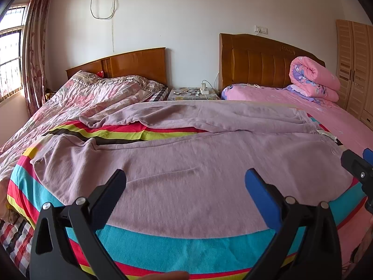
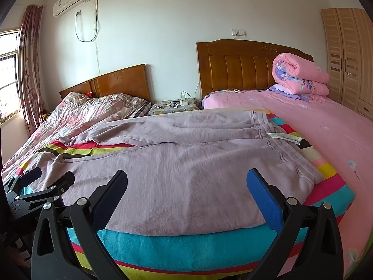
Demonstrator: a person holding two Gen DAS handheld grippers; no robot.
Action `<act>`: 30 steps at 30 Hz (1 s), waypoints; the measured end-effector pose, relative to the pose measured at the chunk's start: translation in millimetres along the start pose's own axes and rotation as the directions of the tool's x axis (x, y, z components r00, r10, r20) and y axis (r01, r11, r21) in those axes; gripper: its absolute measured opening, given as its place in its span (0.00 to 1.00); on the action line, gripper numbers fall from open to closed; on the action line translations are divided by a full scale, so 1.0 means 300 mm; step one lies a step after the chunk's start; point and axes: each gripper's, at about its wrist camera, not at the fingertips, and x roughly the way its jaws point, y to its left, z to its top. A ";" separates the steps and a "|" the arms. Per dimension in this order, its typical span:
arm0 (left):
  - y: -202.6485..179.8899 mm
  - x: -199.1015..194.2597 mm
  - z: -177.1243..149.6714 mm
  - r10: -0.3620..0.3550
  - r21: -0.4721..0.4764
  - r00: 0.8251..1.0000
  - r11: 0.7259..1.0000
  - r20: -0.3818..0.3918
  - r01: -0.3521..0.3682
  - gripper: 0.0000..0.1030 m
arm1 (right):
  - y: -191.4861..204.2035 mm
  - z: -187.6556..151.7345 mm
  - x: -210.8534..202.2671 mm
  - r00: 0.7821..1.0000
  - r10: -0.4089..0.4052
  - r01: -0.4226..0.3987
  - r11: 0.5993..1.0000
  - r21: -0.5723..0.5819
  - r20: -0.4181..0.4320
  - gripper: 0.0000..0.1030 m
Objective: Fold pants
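Both tools empty, jaws wide apart: my left gripper (image 1: 185, 182) and right gripper (image 2: 186, 182) hover at the near edge of the pants (image 1: 186, 163). Pants lie spread flat on the striped blanket (image 1: 186, 240) just ahead of both tips, waistband (image 2: 279, 137) off to my right tool's far right, legs running away to the left. Nothing folded yet, I'd say. Best bet: pinch the near hem with both tools, lift low, carry it forward over the far leg. Blanket edge sits right under the tips; open room ahead, pink bed (image 2: 326, 126) to the right.
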 end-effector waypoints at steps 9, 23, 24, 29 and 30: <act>0.001 0.000 -0.001 0.001 0.000 1.000 1.000 0.001 -0.001 0.99 | -0.004 0.004 0.007 1.000 -0.001 0.001 1.000 0.005 -0.012 0.96; 0.001 0.000 0.000 0.001 0.000 1.000 1.000 0.000 -0.001 0.99 | -0.001 -0.003 0.015 1.000 -0.003 0.003 1.000 0.007 -0.020 0.96; 0.001 0.000 0.000 0.001 0.000 1.000 1.000 0.000 -0.001 0.99 | -0.003 -0.001 0.015 1.000 -0.002 0.002 1.000 0.006 -0.020 0.96; 0.001 0.000 0.000 0.000 0.000 1.000 1.000 0.000 0.000 0.99 | -0.007 -0.002 0.023 1.000 -0.002 0.002 1.000 0.007 -0.025 0.96; 0.001 0.000 0.000 0.000 0.001 1.000 1.000 0.000 0.000 0.99 | -0.011 -0.002 0.025 1.000 -0.002 0.002 1.000 0.008 -0.027 0.96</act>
